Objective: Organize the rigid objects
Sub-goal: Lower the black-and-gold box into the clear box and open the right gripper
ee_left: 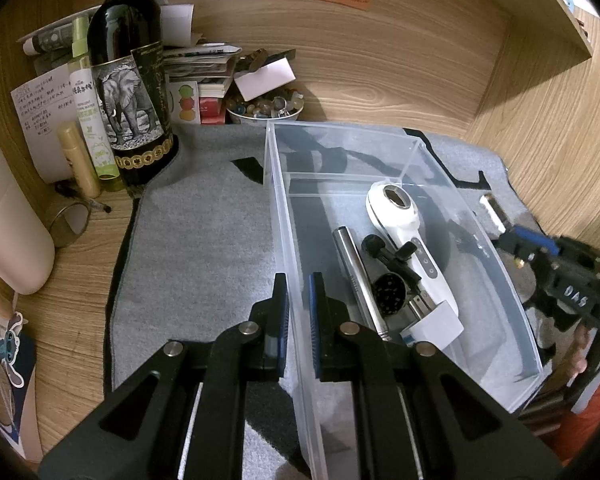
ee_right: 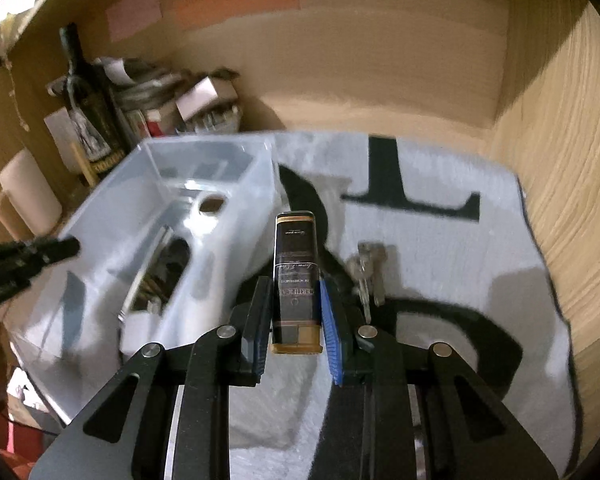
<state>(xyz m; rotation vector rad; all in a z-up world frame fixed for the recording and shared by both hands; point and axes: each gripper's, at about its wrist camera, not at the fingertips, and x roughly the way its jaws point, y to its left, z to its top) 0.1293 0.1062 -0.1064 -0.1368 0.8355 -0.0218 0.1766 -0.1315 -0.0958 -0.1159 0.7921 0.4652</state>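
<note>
Right tongs [ee_right: 292, 320] are clamped on the dark gold-capped box [ee_right: 296, 276], lifted off the grey mat [ee_right: 440, 240] beside the clear bin [ee_left: 480, 240]. Left tongs [ee_left: 298, 308] pinch the bin's near wall, steadying it. Next, I reckon: carry the box over the rim, then the keys [ee_right: 366, 272]. Cluttered wooden desk [ee_left: 80, 280] nook.

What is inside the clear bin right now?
The bin holds a white handheld device, a metal tube, a black clip-like piece and a round black part. What lies beneath them is covered.
</note>
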